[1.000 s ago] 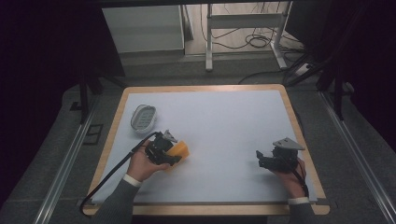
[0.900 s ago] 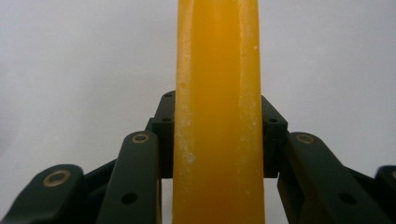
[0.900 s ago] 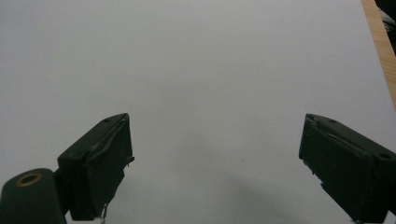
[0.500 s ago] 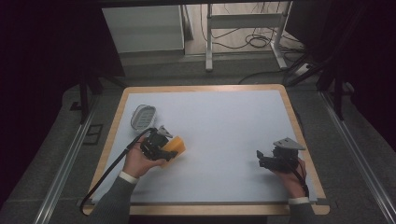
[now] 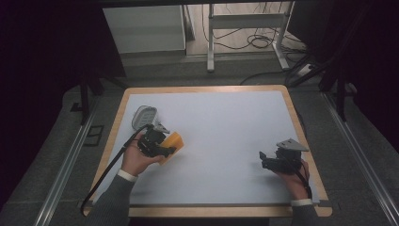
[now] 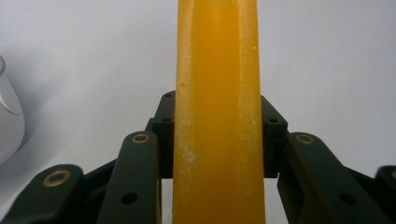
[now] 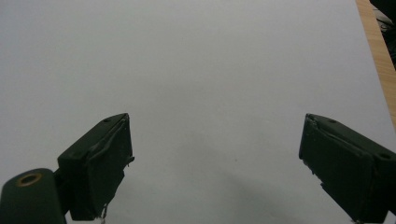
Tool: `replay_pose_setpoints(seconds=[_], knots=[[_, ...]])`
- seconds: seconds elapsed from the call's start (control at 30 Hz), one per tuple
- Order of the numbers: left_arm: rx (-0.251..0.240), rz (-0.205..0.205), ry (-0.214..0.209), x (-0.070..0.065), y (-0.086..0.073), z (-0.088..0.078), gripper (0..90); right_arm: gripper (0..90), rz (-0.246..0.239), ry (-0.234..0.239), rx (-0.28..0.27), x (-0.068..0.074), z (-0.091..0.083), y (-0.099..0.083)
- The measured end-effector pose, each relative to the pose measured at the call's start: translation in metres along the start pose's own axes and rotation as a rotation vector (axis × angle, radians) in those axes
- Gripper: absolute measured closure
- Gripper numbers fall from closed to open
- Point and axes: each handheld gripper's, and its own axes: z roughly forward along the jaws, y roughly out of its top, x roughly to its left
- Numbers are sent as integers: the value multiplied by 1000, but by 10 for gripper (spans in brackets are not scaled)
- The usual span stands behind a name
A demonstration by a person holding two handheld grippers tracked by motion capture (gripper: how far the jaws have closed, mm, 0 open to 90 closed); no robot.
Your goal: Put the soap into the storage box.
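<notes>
Left tongs [image 5: 170,149], moved nearer, grip orange block [image 6: 217,112] beside grey dish [image 5: 143,116].

Table [image 5: 291,101]: rectangular, light wooden rim, top covered by a white sheet [image 5: 221,122] reaching almost to every edge; a strip of bare wood shows along each side.

Lying on it: one pale grey, rounded, oval object [image 5: 143,115], near the far left corner, just beyond the left gripper's fingers [image 5: 165,150], to their left in the left gripper view, where it appears white and curved. Exact kind cannot be told.

Ahead of the right gripper's fingers [image 7: 100,163]: white sheet, with wooden rim at the far right.
</notes>
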Motion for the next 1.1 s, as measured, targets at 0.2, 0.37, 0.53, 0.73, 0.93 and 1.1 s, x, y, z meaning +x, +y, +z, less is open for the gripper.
replay_pose_setpoints(seconds=[0.2,0.37,0.53,0.73,0.93,1.1], knots=[[-5,-18,7,8,2,-1,609,94,2,-1,-2,-1,-1,0],[1,-28,21,15,2,0,609,94,2,-6,-5,-1,-1,0],[4,-37,15,20,3,1,609,94,3,-6,-2,-2,-1,0],[-1,-49,26,27,4,-2,609,95,7,-10,-2,-2,-1,0],[-9,-48,49,31,9,-8,609,94,2,-10,2,-2,0,0],[-15,-47,59,32,12,-11,609,95,3,-11,-2,-2,0,0]])
